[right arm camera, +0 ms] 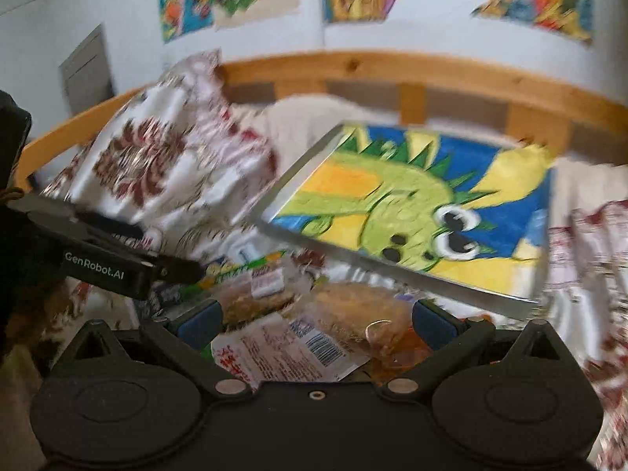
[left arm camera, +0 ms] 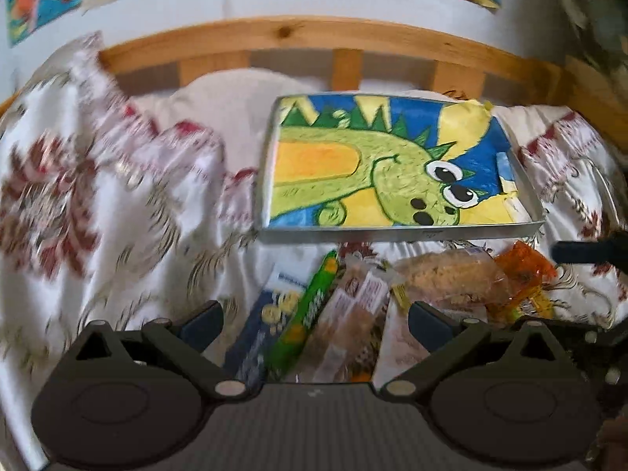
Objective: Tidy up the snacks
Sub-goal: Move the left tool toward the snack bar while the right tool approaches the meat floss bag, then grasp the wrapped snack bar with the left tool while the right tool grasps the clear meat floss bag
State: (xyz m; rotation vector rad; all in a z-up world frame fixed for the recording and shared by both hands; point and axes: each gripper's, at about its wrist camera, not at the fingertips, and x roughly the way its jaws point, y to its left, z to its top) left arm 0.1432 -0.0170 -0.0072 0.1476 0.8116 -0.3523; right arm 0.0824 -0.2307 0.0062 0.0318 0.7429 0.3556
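Observation:
A heap of snacks lies on a patterned bedspread in front of a shallow metal tray [left arm camera: 400, 232] lined with a green dinosaur picture. In the left wrist view my left gripper [left arm camera: 314, 320] is open above a green tube [left arm camera: 310, 314], a blue box [left arm camera: 263, 325] and clear-wrapped bars [left arm camera: 353, 310]. A rice cake pack [left arm camera: 447, 278] and an orange pack [left arm camera: 526, 267] lie to the right. In the right wrist view my right gripper [right arm camera: 316, 320] is open over a white printed packet [right arm camera: 282, 353] and a clear-wrapped cake [right arm camera: 353, 306]. The tray [right arm camera: 392, 271] sits beyond, holding no snacks.
A wooden bed rail [left arm camera: 314, 35] runs behind the tray, with a white wall and colourful drawings above. Rumpled red-and-white patterned bedding [left arm camera: 98, 196] fills the left side. The left gripper's body [right arm camera: 110, 263] reaches in from the left of the right wrist view.

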